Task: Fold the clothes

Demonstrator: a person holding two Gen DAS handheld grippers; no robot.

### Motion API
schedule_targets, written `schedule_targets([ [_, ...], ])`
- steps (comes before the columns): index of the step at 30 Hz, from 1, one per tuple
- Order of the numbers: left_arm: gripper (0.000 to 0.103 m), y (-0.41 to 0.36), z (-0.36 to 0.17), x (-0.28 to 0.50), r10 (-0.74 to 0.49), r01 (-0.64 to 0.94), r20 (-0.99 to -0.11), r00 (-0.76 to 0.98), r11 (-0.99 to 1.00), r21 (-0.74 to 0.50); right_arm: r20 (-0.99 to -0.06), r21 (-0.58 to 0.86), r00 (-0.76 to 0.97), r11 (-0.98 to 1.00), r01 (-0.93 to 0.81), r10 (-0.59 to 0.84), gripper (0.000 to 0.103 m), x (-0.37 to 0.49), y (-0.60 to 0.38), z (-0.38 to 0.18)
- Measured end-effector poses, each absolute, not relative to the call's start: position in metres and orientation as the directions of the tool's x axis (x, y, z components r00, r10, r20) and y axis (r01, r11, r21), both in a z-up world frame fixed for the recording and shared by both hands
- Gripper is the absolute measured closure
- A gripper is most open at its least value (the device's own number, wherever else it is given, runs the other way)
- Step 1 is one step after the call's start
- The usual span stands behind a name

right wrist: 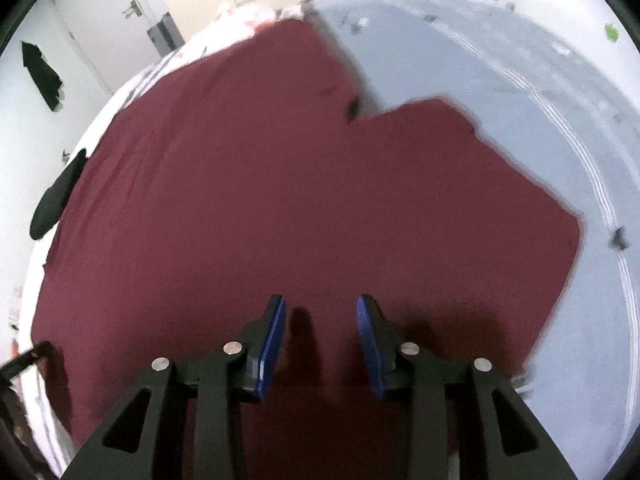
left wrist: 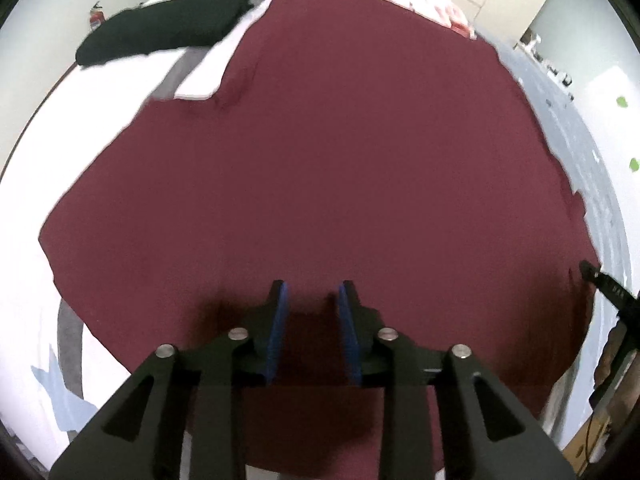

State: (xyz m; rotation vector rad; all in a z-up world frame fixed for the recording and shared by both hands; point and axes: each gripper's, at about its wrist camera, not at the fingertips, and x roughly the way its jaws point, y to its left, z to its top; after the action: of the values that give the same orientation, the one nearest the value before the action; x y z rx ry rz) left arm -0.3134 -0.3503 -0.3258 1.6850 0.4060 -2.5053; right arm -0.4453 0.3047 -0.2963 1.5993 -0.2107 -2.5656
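Note:
A large maroon T-shirt [left wrist: 340, 168] lies spread flat on the bed and fills most of both views [right wrist: 248, 208]. One short sleeve [right wrist: 500, 200] points right in the right wrist view. My left gripper [left wrist: 312, 292] hovers open and empty just above the shirt's near part. My right gripper [right wrist: 320, 308] is open and empty above the shirt too; its tip [left wrist: 590, 270] shows at the right edge of the left wrist view.
A folded black garment [left wrist: 168, 26] lies on the grey-striped white bedding [left wrist: 200, 76] at the back left. Pink-and-white clothes [left wrist: 436, 0] sit at the far edge. A pale blue sheet [right wrist: 500, 72] covers the right side. Cupboards and a door stand behind.

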Motion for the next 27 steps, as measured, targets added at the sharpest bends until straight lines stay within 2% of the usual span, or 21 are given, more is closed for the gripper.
schedule_targets([
  [2,0.072,-0.343,-0.317,-0.317,0.057,0.229,-0.913,-0.405,-0.960,-0.162,-0.881,0.157,-0.456,-0.987,-0.030,-0.126,0.068,-0.450,0.333,-0.293],
  [5,0.071,-0.334,-0.316,-0.324,0.047,0.222,-0.911,-0.411,-0.963,-0.150,-0.877,0.129,-0.477,-0.986,-0.106,-0.063,0.060,-0.456,0.376,-0.288],
  [13,0.071,-0.307,-0.305,-0.316,0.011,0.223,-0.915,-0.403,-0.969,-0.110,-0.881,0.120,-0.474,-0.965,-0.232,0.004,0.056,-0.480,0.456,-0.301],
  [22,0.071,-0.307,-0.304,-0.302,0.007,0.224,-0.920,-0.392,-0.969,-0.103,-0.888,0.177,-0.458,-0.956,-0.235,-0.052,0.054,-0.500,0.465,-0.325],
  [24,0.071,-0.315,-0.306,-0.296,0.009,0.236,-0.920,-0.391,-0.965,-0.110,-0.886,0.176,-0.460,-0.956,-0.235,-0.051,0.057,-0.499,0.461,-0.326],
  [25,0.071,-0.319,-0.307,-0.293,0.011,0.245,-0.920,-0.391,-0.963,-0.116,-0.885,0.185,-0.462,-0.956,-0.228,-0.061,0.072,-0.499,0.458,-0.326],
  [26,0.071,-0.323,-0.307,-0.290,0.013,0.253,-0.920,-0.391,-0.960,-0.121,-0.882,0.183,-0.468,-0.957,-0.224,-0.059,0.095,-0.499,0.454,-0.321],
  [27,0.071,-0.328,-0.308,-0.287,0.014,0.262,-0.920,-0.392,-0.957,-0.126,-0.879,0.180,-0.473,-0.959,-0.220,-0.056,0.097,-0.498,0.449,-0.316],
])
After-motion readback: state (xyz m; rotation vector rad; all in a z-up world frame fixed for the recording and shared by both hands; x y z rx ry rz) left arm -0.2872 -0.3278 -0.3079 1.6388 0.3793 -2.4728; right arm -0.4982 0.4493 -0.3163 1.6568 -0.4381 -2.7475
